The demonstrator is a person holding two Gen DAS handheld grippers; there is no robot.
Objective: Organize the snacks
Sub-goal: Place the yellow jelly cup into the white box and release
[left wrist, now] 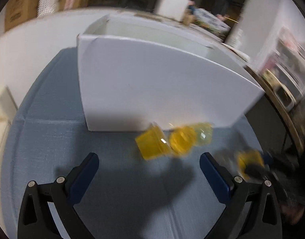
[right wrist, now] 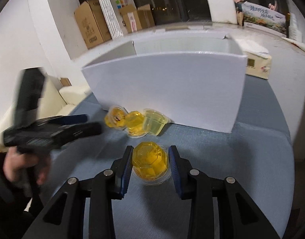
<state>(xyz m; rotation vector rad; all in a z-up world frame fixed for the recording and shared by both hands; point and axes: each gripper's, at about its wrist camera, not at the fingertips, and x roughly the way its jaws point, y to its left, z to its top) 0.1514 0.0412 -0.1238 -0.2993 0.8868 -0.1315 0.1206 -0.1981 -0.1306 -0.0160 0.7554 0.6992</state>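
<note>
Four small jelly cups lie on the blue-grey cloth-covered tabletop (right wrist: pixel 252 149), none yet in the open white cardboard box (right wrist: pixel 168 87), whose visible inner wall shows nothing stored. Your right hand-held gripper (right wrist: pixel 150 164) has its blue pads set either side of the clear plastic cup of orange-yellow jelly (right wrist: pixel 150 163), nearly or just touching its rim; I judge the grasp about made, though the cup seems to rest on the cloth. At 12 o'clock from it, touching the foot of the box, sits a cluster of three: a tipped yellow jelly cup (right wrist: pixel 116 117), a second yellow jelly cup (right wrist: pixel 135 126) and a paler, greenish-clear jelly cup (right wrist: pixel 154 123). Your left hand-held gripper (left wrist: pixel 149 163) is spread wide and holds nothing, hovering short of that cluster, which lies at about 1 o'clock ahead of it. By my reading the sorting has barely begun: all four cups remain to go into the box.
</note>
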